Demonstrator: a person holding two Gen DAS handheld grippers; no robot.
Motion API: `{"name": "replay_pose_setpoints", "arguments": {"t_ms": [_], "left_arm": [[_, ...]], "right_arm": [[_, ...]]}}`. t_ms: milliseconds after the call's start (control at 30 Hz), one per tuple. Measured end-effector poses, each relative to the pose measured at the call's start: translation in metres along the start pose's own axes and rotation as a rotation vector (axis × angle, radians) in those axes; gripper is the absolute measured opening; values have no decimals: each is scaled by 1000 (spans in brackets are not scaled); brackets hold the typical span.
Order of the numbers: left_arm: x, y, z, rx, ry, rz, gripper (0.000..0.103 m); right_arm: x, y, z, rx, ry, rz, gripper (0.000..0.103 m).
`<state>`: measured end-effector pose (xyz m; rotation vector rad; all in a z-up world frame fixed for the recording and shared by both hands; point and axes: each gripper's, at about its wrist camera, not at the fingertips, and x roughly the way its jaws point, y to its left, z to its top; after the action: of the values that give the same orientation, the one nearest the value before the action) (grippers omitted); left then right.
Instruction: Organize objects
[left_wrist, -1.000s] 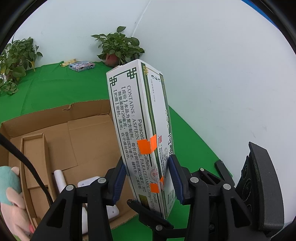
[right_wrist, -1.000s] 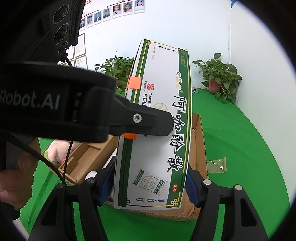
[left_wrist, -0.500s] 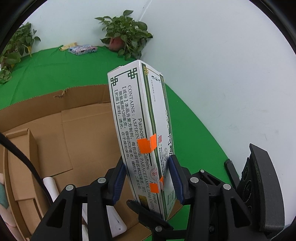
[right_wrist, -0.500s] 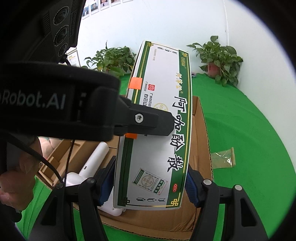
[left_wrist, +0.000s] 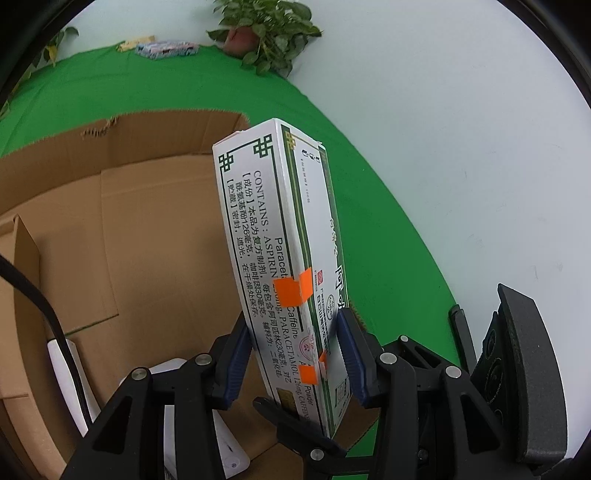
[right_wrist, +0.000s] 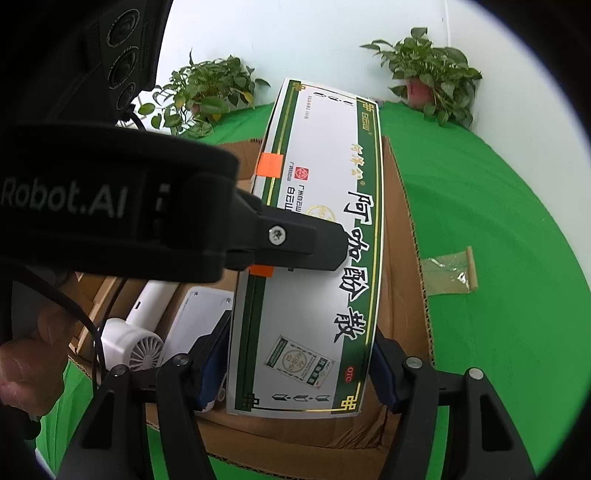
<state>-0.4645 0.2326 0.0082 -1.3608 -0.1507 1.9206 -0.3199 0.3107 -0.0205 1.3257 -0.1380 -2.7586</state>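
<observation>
A white and green medicine box (left_wrist: 280, 258) with orange tape tabs is held by both grippers above an open cardboard box (left_wrist: 110, 236). My left gripper (left_wrist: 291, 365) is shut on the medicine box's narrow sides near its lower end. My right gripper (right_wrist: 301, 373) is shut on the same medicine box (right_wrist: 317, 258) across its wide face. The left gripper's finger (right_wrist: 288, 240) crosses the box's front in the right wrist view. The cardboard box (right_wrist: 402, 258) lies below and behind it.
Inside the cardboard box lie a white hand fan (right_wrist: 136, 332) and a flat white device (right_wrist: 199, 317). A clear packet (right_wrist: 448, 271) lies on the green cloth to the right. Potted plants (right_wrist: 428, 74) stand by the white wall. A small colourful pack (left_wrist: 166, 50) lies far back.
Both grippers have carried the medicine box forward and down, over the cardboard box. The box's inside and the fan now fill more of both views. The grip is unchanged.
</observation>
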Motion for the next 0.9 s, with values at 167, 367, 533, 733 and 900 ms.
{"name": "replay_pose_setpoints", "arguments": {"t_ms": [167,367,533,733,900], "left_arm": [[12,14,-5,-41,34,-30,44],[18,20,-13,-74,54,-60,44],[20,28,-22,-101,61,-84,44],[17,31,-27,-102,64,-76,44],[18,42,-30,-134,81,-70,44]], "right_arm": [[6,3,-3,-1,48,-12,65],[3,7,-10,0,94,-26,65],[-1,16,-18,-16,116,-35,65],[-3,21,-20,-14,127,-31,65],[6,22,-15,-14,166,-8,65]]}}
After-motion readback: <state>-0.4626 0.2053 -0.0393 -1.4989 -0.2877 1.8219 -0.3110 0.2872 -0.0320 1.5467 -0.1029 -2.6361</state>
